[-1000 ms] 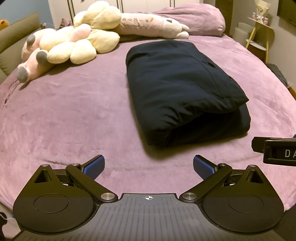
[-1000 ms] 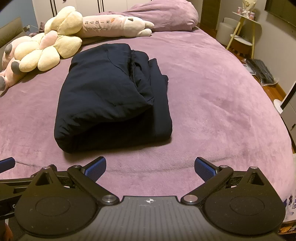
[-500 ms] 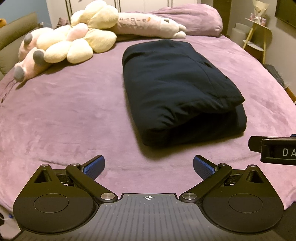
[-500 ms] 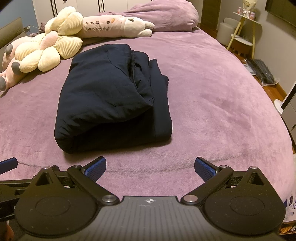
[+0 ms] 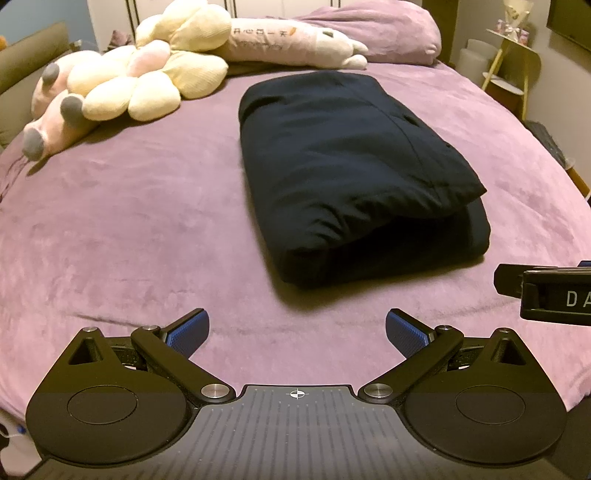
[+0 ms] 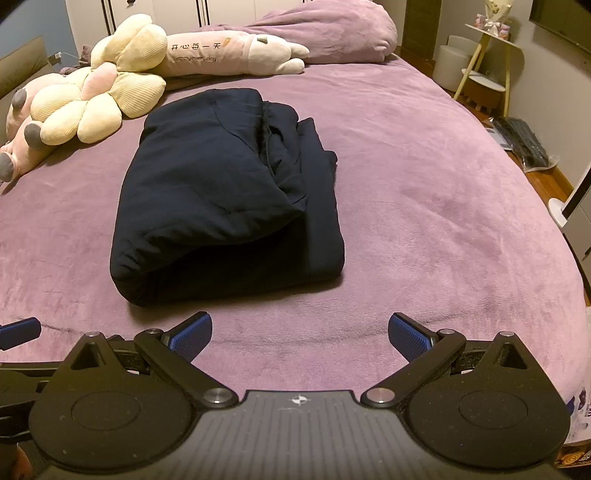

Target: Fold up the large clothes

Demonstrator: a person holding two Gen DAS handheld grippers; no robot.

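A dark navy padded garment (image 5: 351,166) lies folded into a thick rectangular bundle on the purple bed (image 5: 129,221). It also shows in the right wrist view (image 6: 221,192), with its layered edges on the right side. My left gripper (image 5: 297,332) is open and empty, hovering near the bed's front edge, short of the bundle. My right gripper (image 6: 300,334) is open and empty too, at the same distance. The right gripper's body shows at the right edge of the left wrist view (image 5: 554,295).
Cream and pink plush toys (image 5: 140,85) lie at the back left of the bed, with a long pink plush pillow (image 6: 236,51) and a purple duvet heap (image 6: 332,33) behind. A small side table (image 6: 487,66) and floor items stand right of the bed.
Both grippers have drawn back slightly from the folded garment and stayed open. The bundle has not moved.
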